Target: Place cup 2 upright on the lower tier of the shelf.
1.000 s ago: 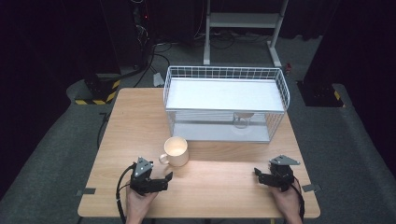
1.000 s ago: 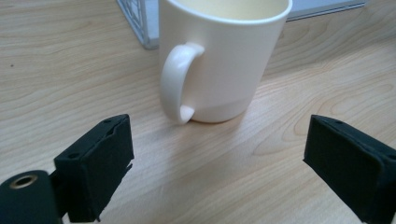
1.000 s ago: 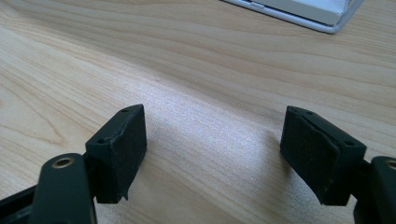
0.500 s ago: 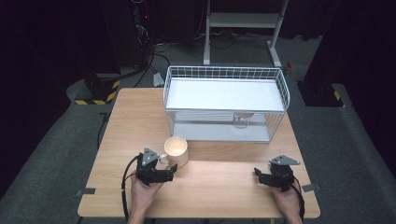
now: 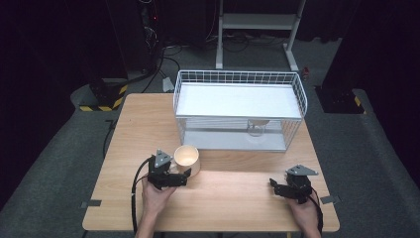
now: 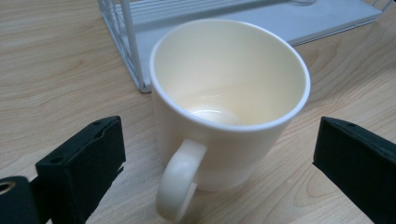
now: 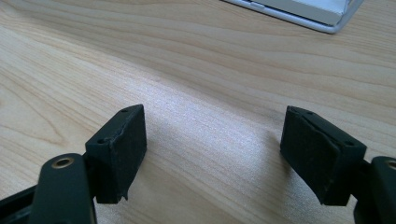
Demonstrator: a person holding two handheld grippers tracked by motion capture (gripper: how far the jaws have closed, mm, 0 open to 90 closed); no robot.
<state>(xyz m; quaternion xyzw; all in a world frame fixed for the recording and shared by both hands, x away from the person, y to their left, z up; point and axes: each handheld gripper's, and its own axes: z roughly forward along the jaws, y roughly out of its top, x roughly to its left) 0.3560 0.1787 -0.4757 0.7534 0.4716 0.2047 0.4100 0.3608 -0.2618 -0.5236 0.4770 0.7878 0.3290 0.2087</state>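
On the light wooden table (image 5: 124,139), at the far side, stands a white wire rack (image 5: 240,106). Just before its left corner, a cream ceramic mug (image 5: 186,157), between left gripper (image 5: 182,176) jaws.

— What sort of place?
— A lab or studio: a lone wooden table (image 5: 124,129) on grey carpet (image 5: 59,148), dark surroundings, cables (image 5: 153,44), hazard-striped tape (image 5: 101,106), a white metal stand (image 5: 257,29) behind.
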